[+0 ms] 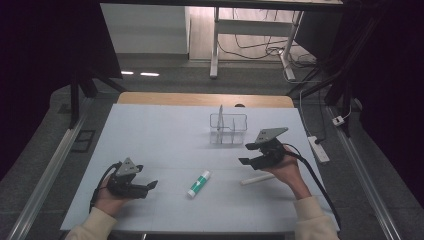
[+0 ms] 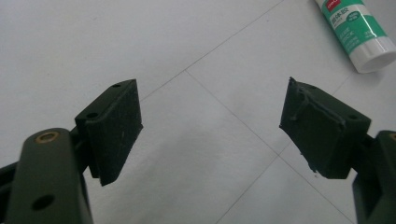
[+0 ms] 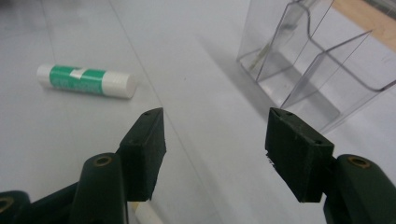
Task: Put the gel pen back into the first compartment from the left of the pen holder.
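White table (image 1: 165, 135): glue stick (image 1: 199, 183), green label, writing unreadable.

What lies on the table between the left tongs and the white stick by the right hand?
The green-and-white glue stick, lying flat between the left tongs and the white stick, as the high view shows.

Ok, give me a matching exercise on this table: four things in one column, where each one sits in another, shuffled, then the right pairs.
Things:
1. glue stick
2. clear organizer
3. white stick
4. left gripper

Places or states:
A. stands upright at the far middle of the sheet
B. lies flat in the near middle, between the two grippers
C. held low at the near left, jaws open on nothing
D. lies just below the right gripper and the hand that holds it

Pairs: 1-B, 2-A, 3-D, 4-C
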`<act>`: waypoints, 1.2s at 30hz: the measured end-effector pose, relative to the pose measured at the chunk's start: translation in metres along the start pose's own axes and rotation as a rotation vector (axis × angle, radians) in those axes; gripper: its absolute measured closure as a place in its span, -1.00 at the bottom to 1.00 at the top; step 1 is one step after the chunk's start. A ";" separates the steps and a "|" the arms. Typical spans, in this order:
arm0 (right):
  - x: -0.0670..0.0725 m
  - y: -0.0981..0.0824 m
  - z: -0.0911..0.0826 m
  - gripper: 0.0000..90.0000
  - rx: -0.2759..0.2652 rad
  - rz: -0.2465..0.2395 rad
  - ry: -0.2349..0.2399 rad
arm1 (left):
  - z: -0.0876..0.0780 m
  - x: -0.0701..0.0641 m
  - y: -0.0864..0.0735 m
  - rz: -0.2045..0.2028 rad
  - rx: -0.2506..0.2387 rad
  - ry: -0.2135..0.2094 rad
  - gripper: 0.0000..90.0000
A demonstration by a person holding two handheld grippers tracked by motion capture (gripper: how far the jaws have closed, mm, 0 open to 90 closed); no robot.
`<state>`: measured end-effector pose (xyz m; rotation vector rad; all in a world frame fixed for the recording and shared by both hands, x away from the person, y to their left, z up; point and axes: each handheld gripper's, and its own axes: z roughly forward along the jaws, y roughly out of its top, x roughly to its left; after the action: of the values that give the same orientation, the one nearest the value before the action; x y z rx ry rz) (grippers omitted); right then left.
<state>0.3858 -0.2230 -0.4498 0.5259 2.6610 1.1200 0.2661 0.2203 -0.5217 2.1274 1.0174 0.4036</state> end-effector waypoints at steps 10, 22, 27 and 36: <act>0.003 -0.008 -0.004 -0.21 0.060 -0.045 0.022 | 0.000 0.001 0.000 -0.003 0.000 0.003 -0.54; 0.008 -0.009 -0.002 -0.20 0.141 -0.105 0.075 | -0.001 0.001 0.000 -0.008 -0.006 -0.005 -0.55; 0.010 -0.009 -0.001 -0.20 0.165 -0.127 0.095 | 0.000 0.000 0.000 -0.001 -0.002 -0.009 -0.55; 0.017 -0.011 0.002 -0.19 0.241 -0.188 0.154 | 0.000 -0.001 0.001 -0.005 -0.008 -0.019 -0.55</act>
<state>0.3683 -0.2220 -0.4599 0.2268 2.9259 0.8238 0.2656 0.2192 -0.5208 2.1177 1.0086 0.3840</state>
